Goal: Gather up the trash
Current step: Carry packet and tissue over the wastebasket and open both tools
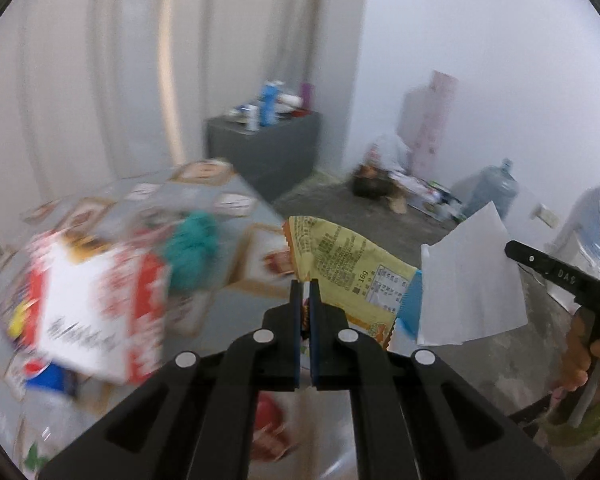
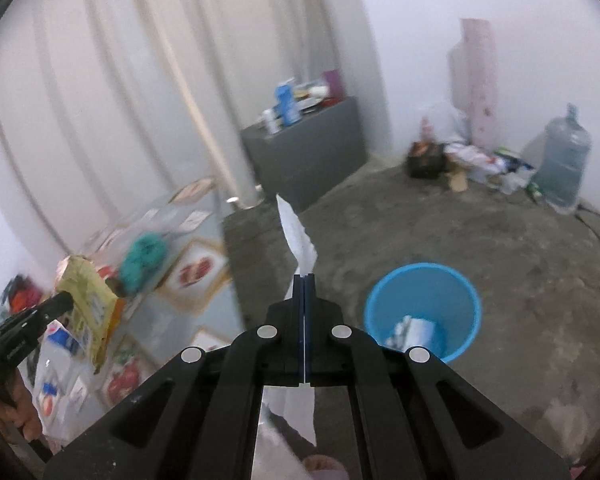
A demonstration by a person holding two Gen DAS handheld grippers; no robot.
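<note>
My left gripper (image 1: 305,286) is shut on a yellow snack wrapper (image 1: 348,272), held above the table; the wrapper also shows in the right wrist view (image 2: 88,300). My right gripper (image 2: 304,278) is shut on a white sheet of paper (image 2: 298,236), held in the air over the floor; the paper also shows in the left wrist view (image 1: 470,280), right of the wrapper. A blue bin (image 2: 422,310) stands on the floor just right of my right gripper, with some white and blue trash in it.
A table with a patterned cloth (image 1: 236,200) carries a red and white carton (image 1: 96,308), a teal ball of yarn (image 1: 192,248) and other blurred litter. A grey cabinet (image 2: 304,152), a floor trash pile (image 2: 472,164) and a water jug (image 2: 564,160) stand along the far wall.
</note>
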